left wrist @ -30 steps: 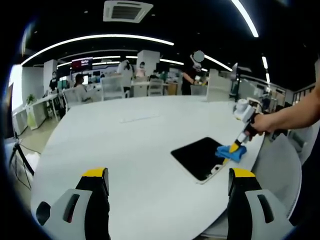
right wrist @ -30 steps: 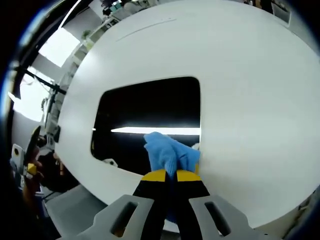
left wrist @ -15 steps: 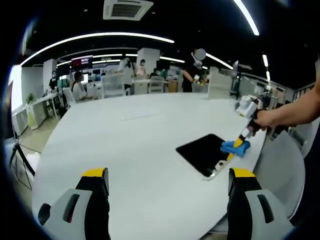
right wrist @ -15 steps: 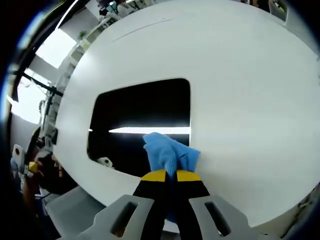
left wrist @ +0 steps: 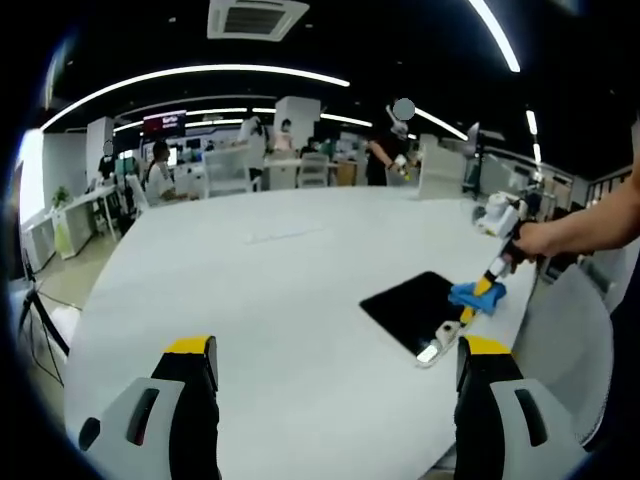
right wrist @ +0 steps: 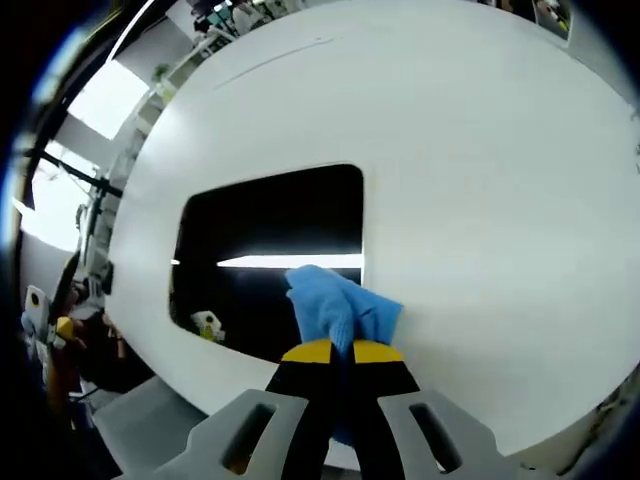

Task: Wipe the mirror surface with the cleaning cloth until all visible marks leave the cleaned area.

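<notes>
While one cloth [right wrist: 338,310] (blue) fills right tongs [right wrist: 338,352], one mirror [right wrist: 270,250] lies flat.

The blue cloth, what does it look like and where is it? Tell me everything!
The blue cloth is soft and bunched up, pinched between the shut jaws of the right hand-held gripper. Its free end puffs out past the yellow fingertips. It rests at one edge of the dark mirror, partly on the glass and partly over the white table. In the left gripper view it sits near the table's edge.
</notes>
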Motion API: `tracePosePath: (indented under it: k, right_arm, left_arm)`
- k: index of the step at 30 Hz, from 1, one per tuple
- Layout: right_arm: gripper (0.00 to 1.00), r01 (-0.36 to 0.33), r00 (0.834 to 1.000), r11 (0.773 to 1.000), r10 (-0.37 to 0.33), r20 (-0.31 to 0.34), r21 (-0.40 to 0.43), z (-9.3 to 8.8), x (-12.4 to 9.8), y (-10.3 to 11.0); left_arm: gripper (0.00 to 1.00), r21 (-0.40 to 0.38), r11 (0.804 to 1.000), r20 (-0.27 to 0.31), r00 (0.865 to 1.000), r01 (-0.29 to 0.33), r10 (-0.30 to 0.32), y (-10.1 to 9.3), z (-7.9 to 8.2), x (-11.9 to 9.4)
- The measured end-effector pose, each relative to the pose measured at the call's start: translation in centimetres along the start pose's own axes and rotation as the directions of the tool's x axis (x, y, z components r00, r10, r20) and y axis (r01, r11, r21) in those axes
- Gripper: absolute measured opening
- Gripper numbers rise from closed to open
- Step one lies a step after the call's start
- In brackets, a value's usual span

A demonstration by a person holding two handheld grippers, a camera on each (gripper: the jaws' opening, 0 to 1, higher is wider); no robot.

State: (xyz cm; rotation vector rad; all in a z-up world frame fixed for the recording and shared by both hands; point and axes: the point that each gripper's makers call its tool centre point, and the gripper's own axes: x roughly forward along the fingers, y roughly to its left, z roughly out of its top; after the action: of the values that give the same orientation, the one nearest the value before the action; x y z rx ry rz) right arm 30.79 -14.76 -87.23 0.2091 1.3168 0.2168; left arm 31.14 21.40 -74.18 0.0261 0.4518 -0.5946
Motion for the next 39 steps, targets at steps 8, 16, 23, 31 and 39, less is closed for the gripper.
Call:
tracePosePath:
  k: [8,16,23,31,39]
  right_arm:
    - [0.00,0.014,1.000,1.000,-0.014,0.004,-0.014,0.6,0.1,0.1]
    - [0.00,0.030,1.000,0.999,-0.030,0.011,-0.026,1.6,0.1,0.5]
    - [0.00,0.039,0.999,0.998,-0.038,0.016,-0.054,3.2,0.6,0.3]
    - [0.00,0.036,0.999,0.997,-0.035,0.019,-0.066,4.6,1.1,0.2]
    - [0.00,0.034,0.999,0.996,-0.032,0.022,-0.087,6.0,1.5,0.2]
  left_arm:
    - [1.00,-0.013,1.000,-0.002,1.000,0.004,-0.004,0.0,-0.2,0.5]
    - [1.00,-0.013,1.000,-0.002,1.000,0.005,-0.005,0.2,-0.3,0.6]
    - [1.00,-0.016,1.000,0.000,1.000,-0.006,0.006,0.5,-0.3,0.2]
    - [1.00,-0.022,0.999,-0.001,1.000,-0.028,0.028,0.3,-0.5,0.0]
    - [1.00,-0.027,0.999,-0.002,0.999,-0.041,0.041,-0.6,-0.7,-0.1]
